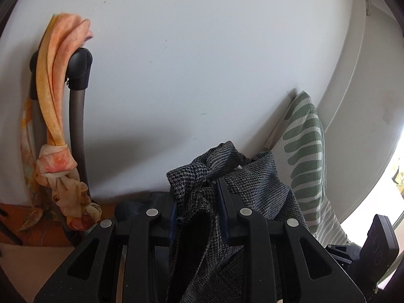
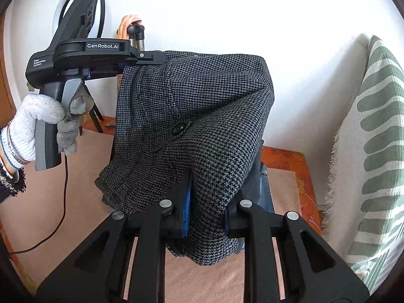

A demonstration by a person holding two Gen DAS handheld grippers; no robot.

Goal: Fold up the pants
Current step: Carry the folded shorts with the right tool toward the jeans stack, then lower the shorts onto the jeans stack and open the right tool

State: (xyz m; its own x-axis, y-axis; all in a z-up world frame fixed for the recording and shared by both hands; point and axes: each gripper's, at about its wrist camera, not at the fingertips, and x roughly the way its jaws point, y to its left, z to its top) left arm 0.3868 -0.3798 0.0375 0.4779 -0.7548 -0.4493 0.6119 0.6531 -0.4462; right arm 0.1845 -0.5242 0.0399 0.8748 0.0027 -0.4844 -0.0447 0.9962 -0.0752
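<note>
- Left gripper (image 1: 198,199) is clamped on a bunch of the pants (image 1: 222,189); the grey houndstooth cloth fills the gap between its blue pads and hangs down over the black frame.
- Right gripper (image 2: 207,209) is also clamped on the pants (image 2: 202,116), with a thick fold pressed between its jaws and one blue pad (image 2: 187,207) showing at the left side.
- From the right wrist view, the pants are held up in the air between both grippers, above a beige surface (image 2: 63,189). One black button (image 2: 179,129) sits near the middle of the cloth.
- In the same view the left gripper (image 2: 161,58) grips the upper left edge of the pants. On its body I read "GenRobot.AI" (image 2: 102,46) in white letters, and a small label "Data Acquisition System" (image 2: 40,62) on the side.
- A hand in a white knit glove (image 2: 43,123) holds the handle of this gripper. A thin cable (image 2: 64,197) hangs below it.
- A white ring light (image 2: 102,12) stands behind, near the wall.
- A cushion with green stripes (image 2: 376,131) leans at the right side, and it shows also in the left wrist view (image 1: 303,139).
- An orange scarf (image 1: 55,96) hangs knotted over a grey frame (image 1: 77,106) against the white wall (image 1: 189,50).
</note>
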